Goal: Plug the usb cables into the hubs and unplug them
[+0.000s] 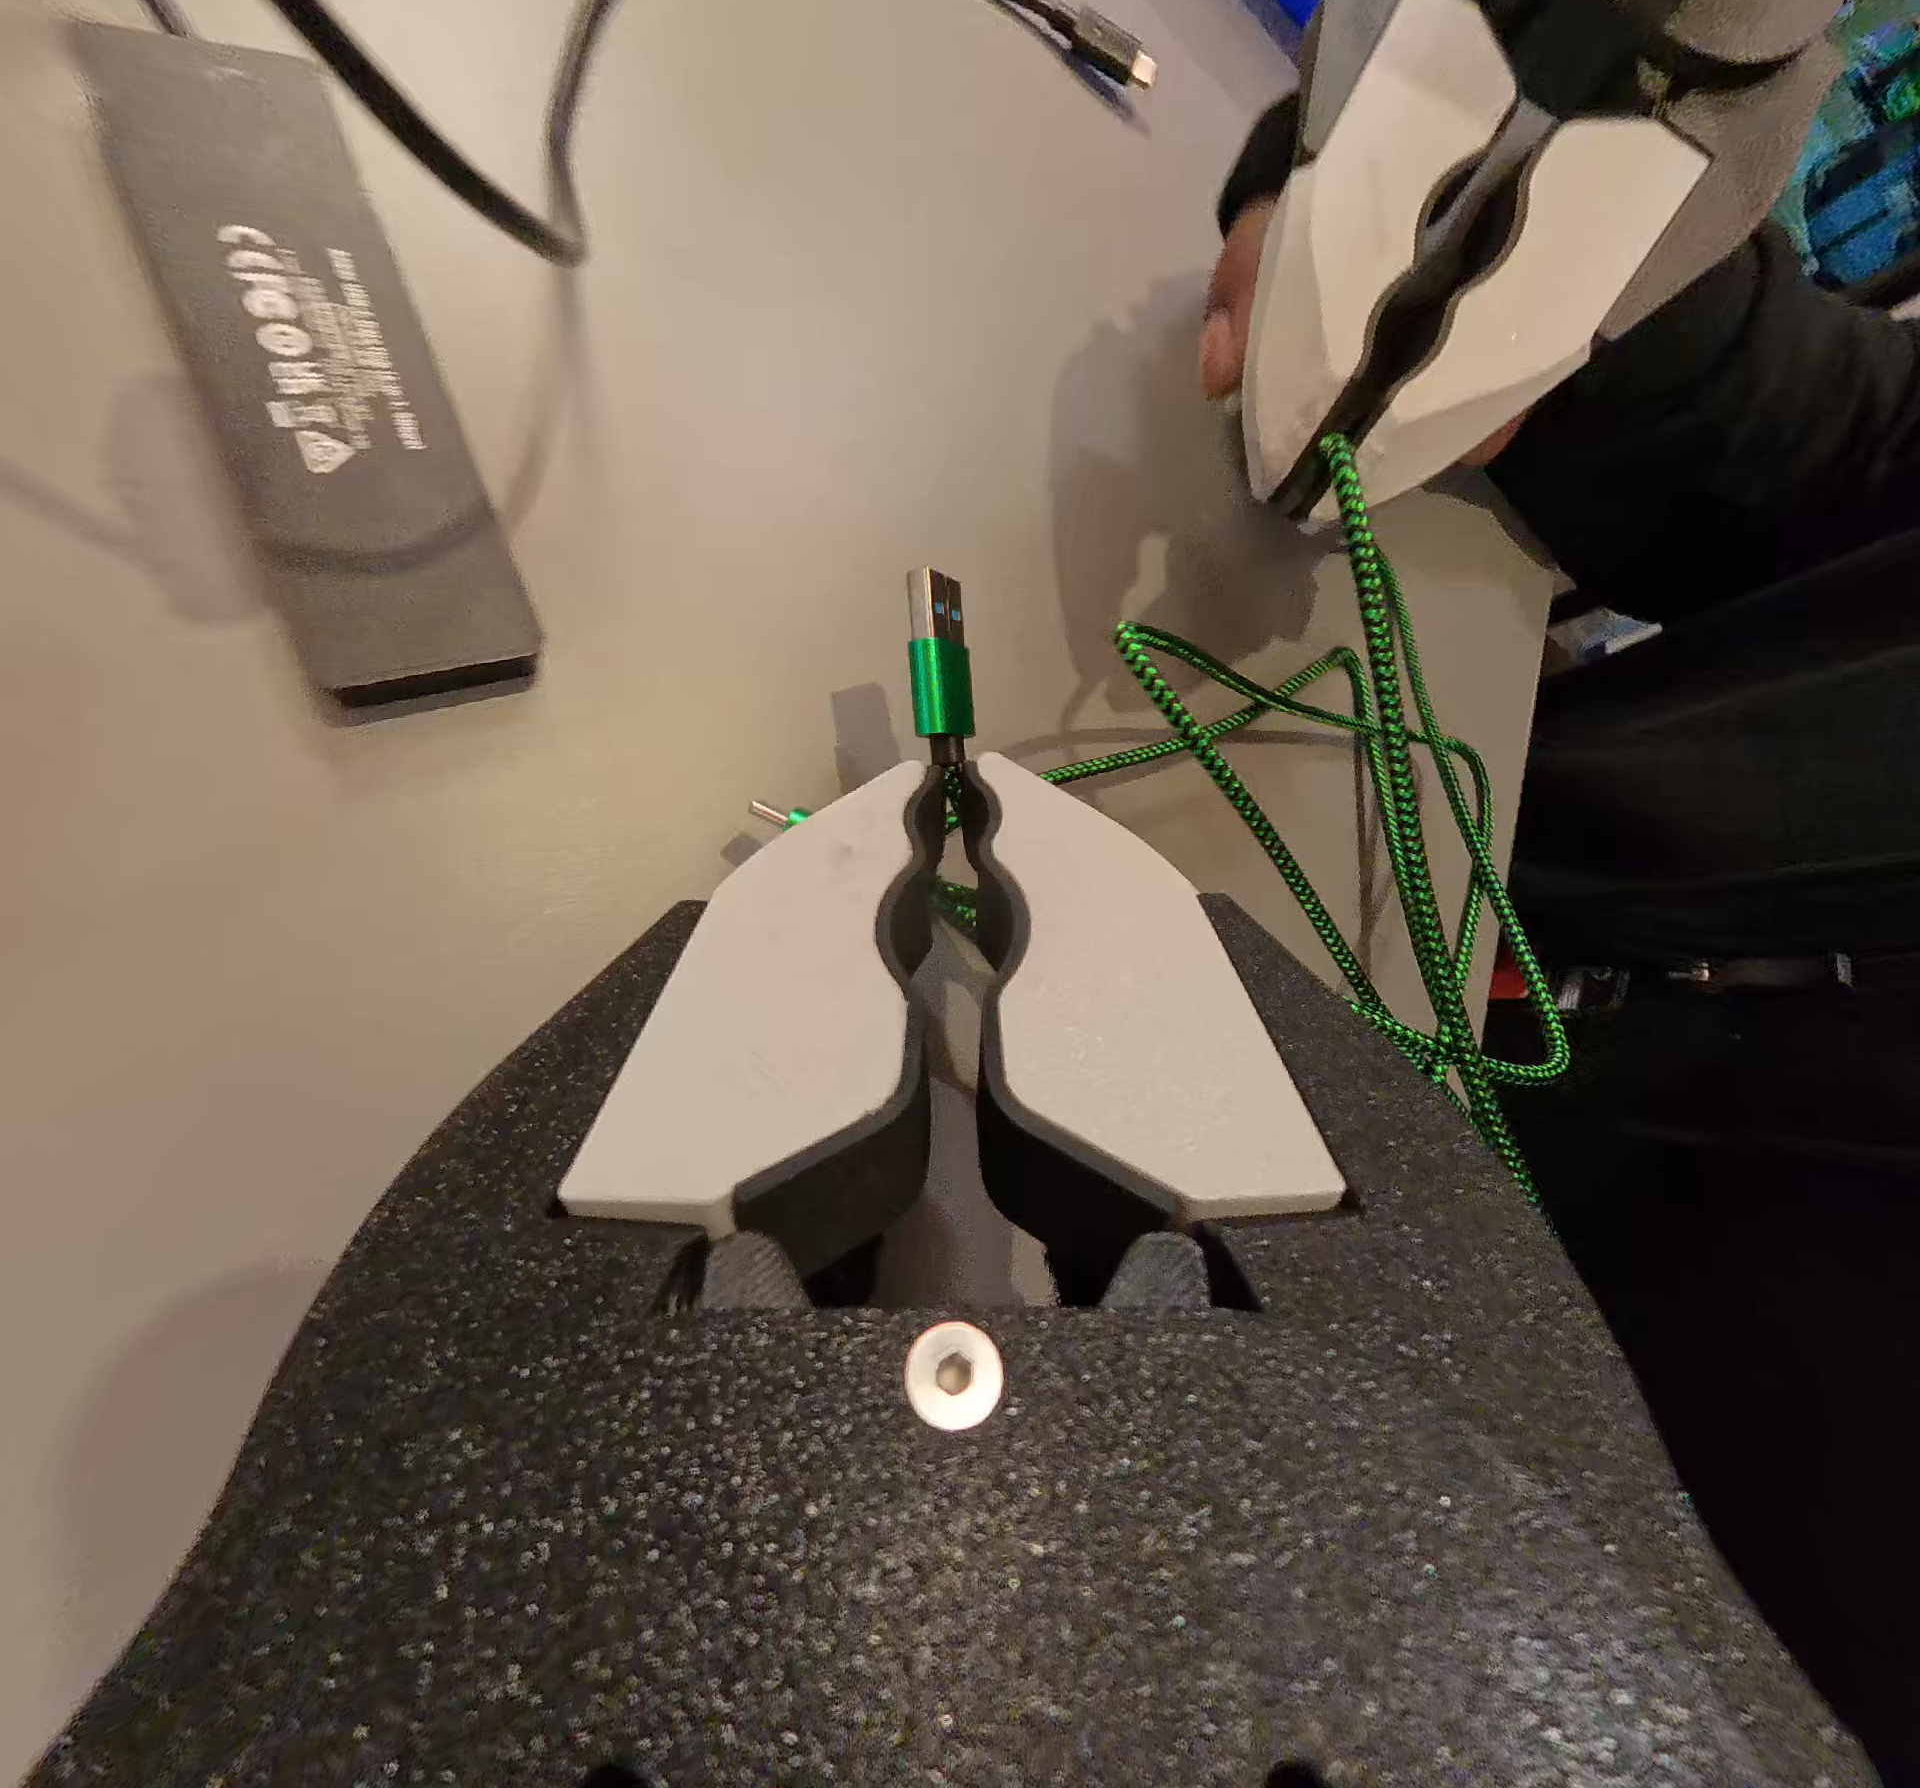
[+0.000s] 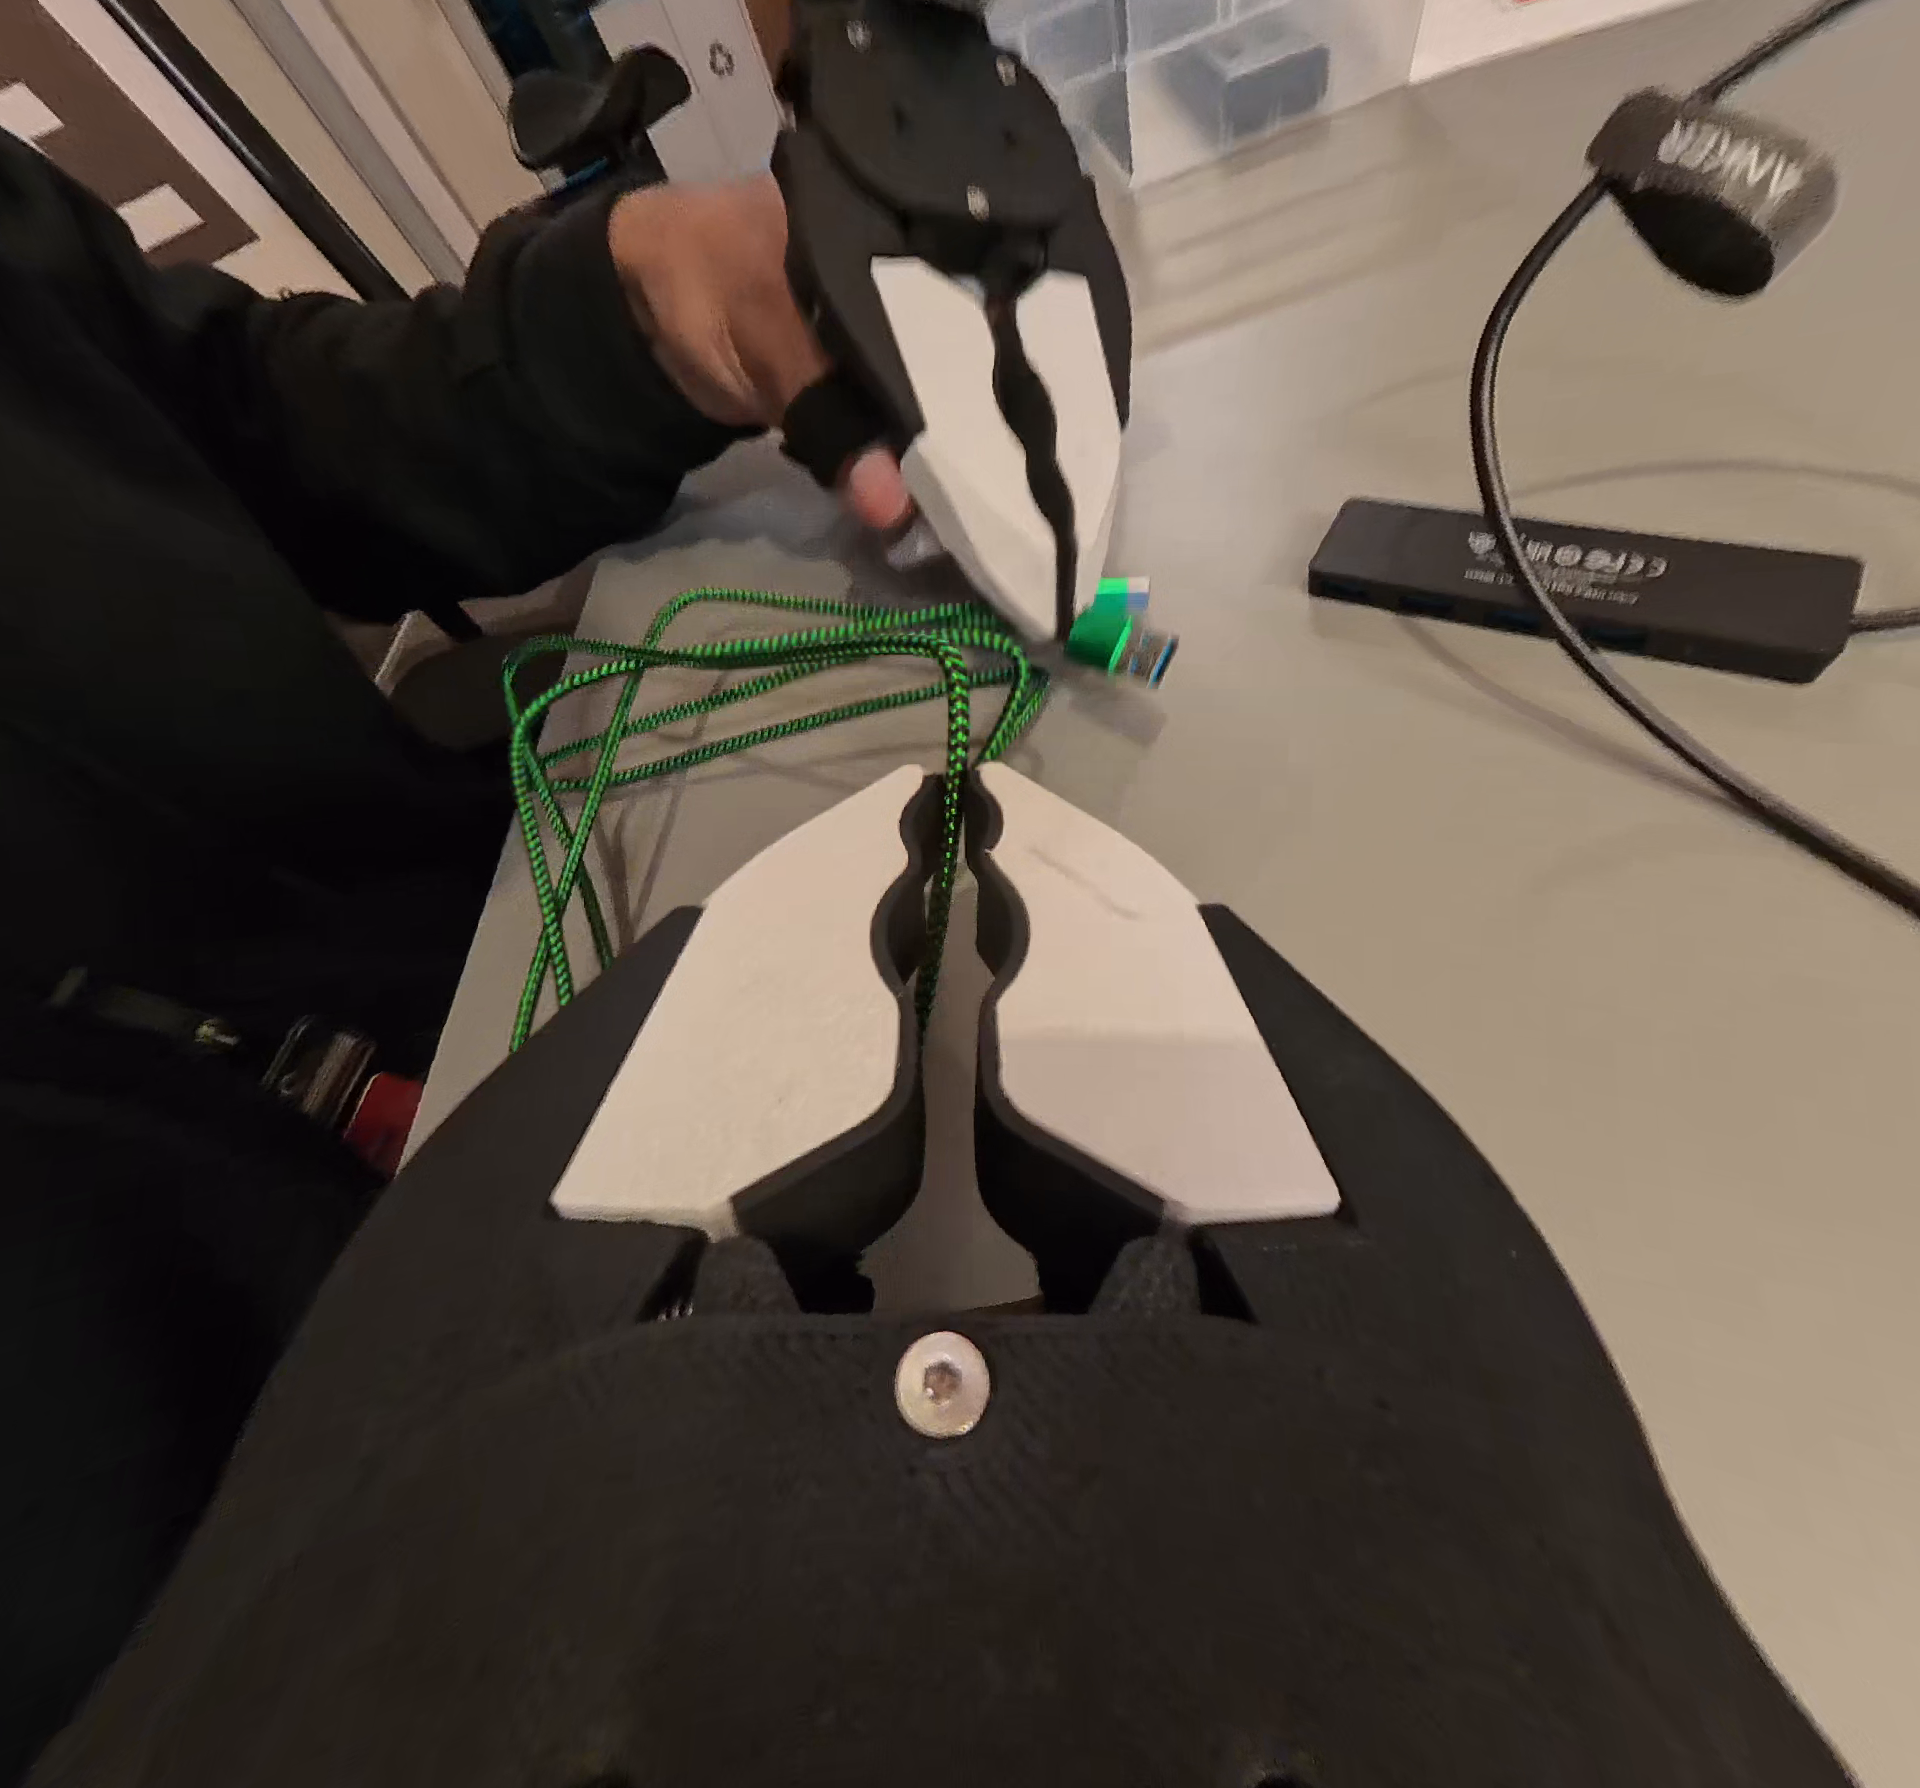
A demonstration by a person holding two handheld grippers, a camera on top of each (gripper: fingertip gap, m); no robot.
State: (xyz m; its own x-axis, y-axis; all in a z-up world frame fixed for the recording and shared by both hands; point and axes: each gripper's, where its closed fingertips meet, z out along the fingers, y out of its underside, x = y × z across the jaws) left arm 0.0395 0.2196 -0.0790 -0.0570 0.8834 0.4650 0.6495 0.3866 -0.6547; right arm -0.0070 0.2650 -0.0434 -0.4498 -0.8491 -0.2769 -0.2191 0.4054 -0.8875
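Note:
My left gripper (image 1: 949,770) is shut on the green braided cable just behind its green USB-A plug (image 1: 940,658), which sticks out past the fingertips above the table. The black USB hub (image 1: 301,367) lies flat to the upper left of the plug, apart from it. My right gripper (image 2: 953,780) is shut on the same green cable (image 2: 948,845) farther along; it also shows in the left wrist view (image 1: 1314,481). In the right wrist view the left gripper (image 2: 1060,621) holds the plug (image 2: 1117,642) low over the table, with the hub (image 2: 1579,585) to the right.
The hub's black lead (image 1: 561,128) curves across the table to a loose small plug (image 1: 1117,50). Green cable loops (image 1: 1382,803) hang over the table edge by the person's dark clothing. A rolled black strap (image 2: 1704,195) and a clear plastic box (image 2: 1216,3) sit farther back. The grippers' ends are close to 8 centimetres from one another. Between my left fingertips and the rolled black strap (image 2: 1704,195) there is roughly 12 centimetres.

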